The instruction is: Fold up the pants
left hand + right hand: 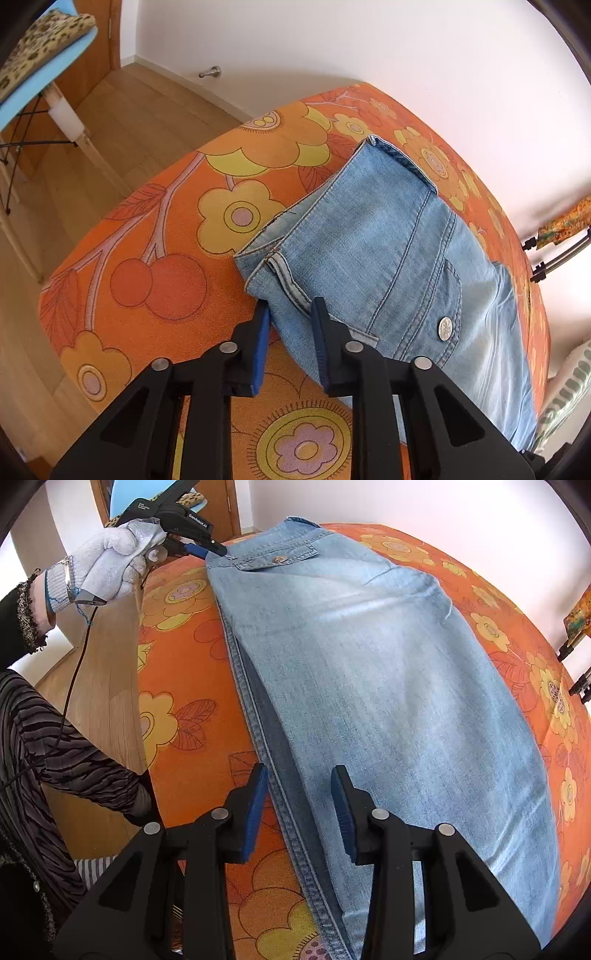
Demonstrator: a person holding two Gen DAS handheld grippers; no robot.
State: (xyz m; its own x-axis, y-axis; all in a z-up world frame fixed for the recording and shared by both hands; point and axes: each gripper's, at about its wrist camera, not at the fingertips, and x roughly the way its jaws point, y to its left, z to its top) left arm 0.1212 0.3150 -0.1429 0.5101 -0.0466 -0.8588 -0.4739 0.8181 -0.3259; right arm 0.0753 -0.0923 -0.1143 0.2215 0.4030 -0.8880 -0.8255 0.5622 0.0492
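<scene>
Light blue denim pants (pixel 369 229) lie folded lengthwise on an orange flowered cloth surface (pixel 166 221). In the left wrist view the waistband corner sits between my left gripper's (pixel 290 306) blue pads, beside a back pocket with a metal button (pixel 446 328). From the right wrist view, the left gripper (pixel 224 554), held by a white-gloved hand (pixel 107 565), is pinched on that waist end of the pants (pixel 369 664). My right gripper (pixel 301 771) stands astride the leg's seamed near edge. Its pads are apart and the cloth lies flat between them.
The surface's (pixel 177 657) left edge drops to a wooden floor (pixel 129 110). A blue chair with a leopard cushion (pixel 44 44) stands far left. Black clamps on rods (pixel 546 266) and a radiator (pixel 569 387) are at the right edge. The person's striped clothing (pixel 37 757) is at the left.
</scene>
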